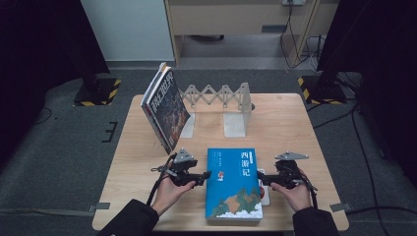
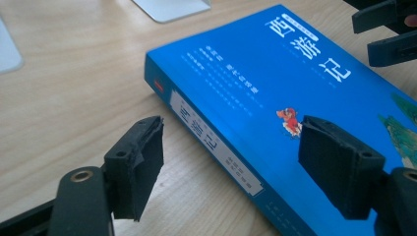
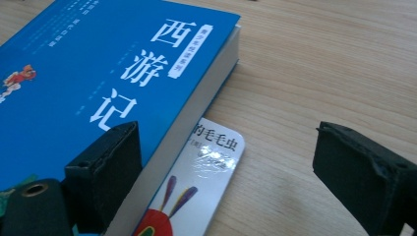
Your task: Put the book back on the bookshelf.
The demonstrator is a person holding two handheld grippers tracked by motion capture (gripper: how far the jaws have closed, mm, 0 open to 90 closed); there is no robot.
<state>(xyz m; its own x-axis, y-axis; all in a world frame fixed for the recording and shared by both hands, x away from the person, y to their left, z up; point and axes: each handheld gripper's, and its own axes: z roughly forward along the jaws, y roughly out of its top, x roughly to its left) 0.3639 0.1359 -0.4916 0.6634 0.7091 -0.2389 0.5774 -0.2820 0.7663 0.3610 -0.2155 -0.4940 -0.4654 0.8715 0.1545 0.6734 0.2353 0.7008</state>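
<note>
High view: blue book point(image 1: 234, 185) lies flat at the table's point(image 1: 147, 147) near edge, long axis running away from the person. Left gripper point(image 1: 205, 175) at its spine side, right gripper point(image 1: 259, 179) at the page edge, both equally close. Both sets of jaws apart, straddling the edges, nothing clamped. A thin booklet point(image 3: 196, 191) lies under the right edge.

Blue book point(image 1: 234, 184), white title; pale wood table point(image 1: 295, 123).

- The thick book point(image 1: 234, 184) lies flat on the table point(image 1: 290, 123), near its front edge.
- A thin booklet point(image 1: 264, 192) lies partly under its right side.
- Behind: 1 folding rack point(image 1: 221, 101) — a magazine point(image 1: 164, 105) leans at its left end.
</note>
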